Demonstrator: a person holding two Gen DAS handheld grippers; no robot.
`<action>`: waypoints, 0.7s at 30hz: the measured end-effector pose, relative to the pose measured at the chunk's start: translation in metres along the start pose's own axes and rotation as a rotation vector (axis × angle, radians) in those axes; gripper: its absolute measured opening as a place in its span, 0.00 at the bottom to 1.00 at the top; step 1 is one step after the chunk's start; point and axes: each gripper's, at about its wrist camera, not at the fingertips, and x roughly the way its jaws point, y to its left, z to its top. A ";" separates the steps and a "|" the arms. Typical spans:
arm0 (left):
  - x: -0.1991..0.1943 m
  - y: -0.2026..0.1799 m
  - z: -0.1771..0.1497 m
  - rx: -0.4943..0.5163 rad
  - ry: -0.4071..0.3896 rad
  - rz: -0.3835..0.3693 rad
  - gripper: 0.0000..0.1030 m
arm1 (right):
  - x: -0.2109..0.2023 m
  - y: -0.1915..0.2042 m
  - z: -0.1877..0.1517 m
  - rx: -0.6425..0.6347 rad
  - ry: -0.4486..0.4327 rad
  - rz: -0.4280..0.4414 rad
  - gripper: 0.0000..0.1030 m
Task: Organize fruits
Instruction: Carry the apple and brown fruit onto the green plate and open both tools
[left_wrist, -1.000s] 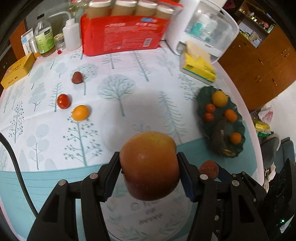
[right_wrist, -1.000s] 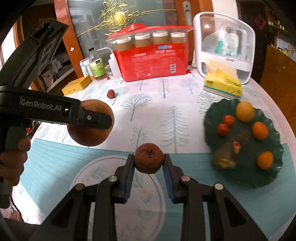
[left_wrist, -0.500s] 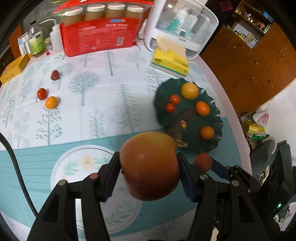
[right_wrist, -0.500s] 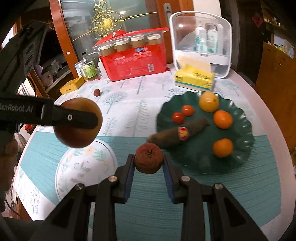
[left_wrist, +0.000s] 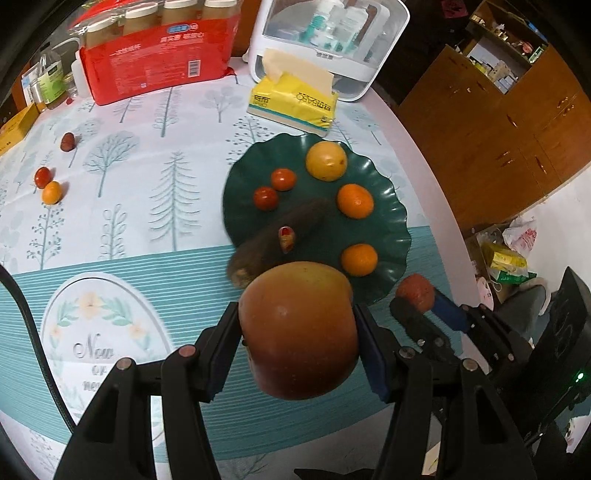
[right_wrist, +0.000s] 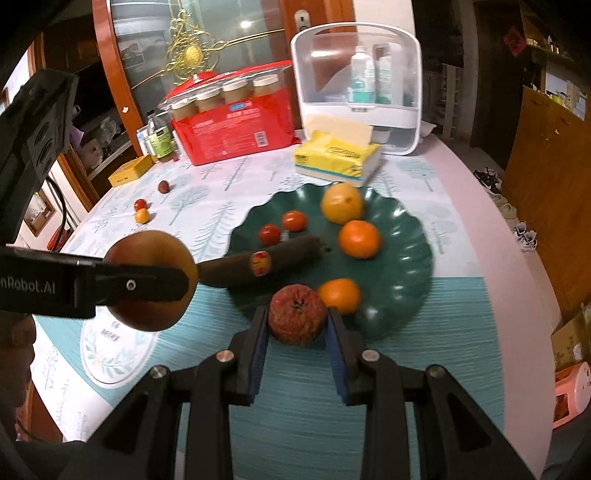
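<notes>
My left gripper (left_wrist: 297, 347) is shut on a large red-yellow apple (left_wrist: 299, 328), held above the table near the front edge of a dark green plate (left_wrist: 391, 206). In the right wrist view that apple (right_wrist: 151, 280) hangs left of the plate (right_wrist: 406, 251). My right gripper (right_wrist: 297, 332) is shut on a small wrinkled red fruit (right_wrist: 297, 314) just above the plate's near rim; the left wrist view shows this fruit (left_wrist: 415, 291) too. On the plate lie a yellow fruit (left_wrist: 326, 161), two oranges, two small tomatoes and a dark brown long fruit (left_wrist: 280, 236).
A small orange fruit (left_wrist: 51, 192), a red tomato (left_wrist: 42, 176) and a dark red fruit (left_wrist: 67, 141) lie on the tablecloth at the far left. A yellow tissue pack (left_wrist: 295, 99), a red package (left_wrist: 159, 62) and a white box (left_wrist: 328, 44) stand at the back.
Both grippers have travelled across the table toward the green plate, each carrying its fruit; the plate now lies much closer. Neither grip has changed.
</notes>
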 end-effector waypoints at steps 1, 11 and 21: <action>0.004 -0.004 0.002 -0.002 0.003 0.004 0.57 | 0.001 -0.008 0.002 0.000 -0.003 -0.003 0.30; 0.044 -0.034 0.020 0.002 0.047 0.039 0.57 | 0.023 -0.065 0.013 0.032 0.026 -0.023 0.30; 0.083 -0.036 0.027 -0.025 0.126 0.082 0.57 | 0.056 -0.085 0.015 0.050 0.087 0.024 0.30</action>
